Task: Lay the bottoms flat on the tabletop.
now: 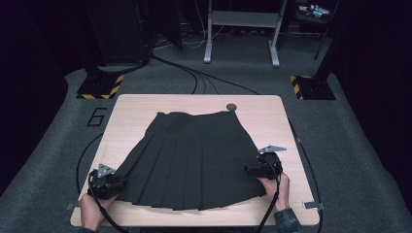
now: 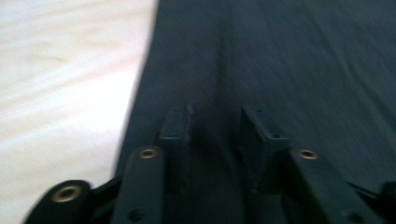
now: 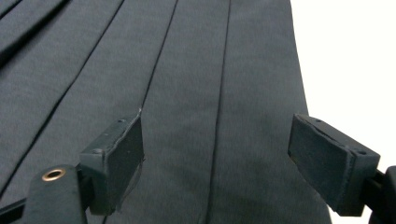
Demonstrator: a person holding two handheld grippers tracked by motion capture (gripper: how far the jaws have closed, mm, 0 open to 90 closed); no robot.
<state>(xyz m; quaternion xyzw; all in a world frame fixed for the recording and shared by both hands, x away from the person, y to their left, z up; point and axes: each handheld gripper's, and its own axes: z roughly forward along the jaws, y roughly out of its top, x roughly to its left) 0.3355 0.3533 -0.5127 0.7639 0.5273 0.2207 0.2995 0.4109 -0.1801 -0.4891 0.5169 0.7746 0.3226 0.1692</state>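
Two grippers sit at the hem corners of a black pleated skirt (image 1: 189, 158) spread flat on the wooden table (image 1: 272, 109). The left gripper (image 2: 215, 126) has its jaws narrowed over a fold of cloth, though blur hides whether they pinch it; the right gripper (image 3: 217, 163) stands wide apart above the fabric. Each should bite both layers close to the side edge before lifting; a "6" (image 1: 97, 117) marks the floor.

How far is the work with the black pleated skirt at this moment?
Done: the black pleated fabric skirt lies spread flat on the light wooden table. In hand: the left gripper sits over its left hem corner, jaws narrowed; the right gripper stands wide open over the right edge. Left: no fold shows yet.
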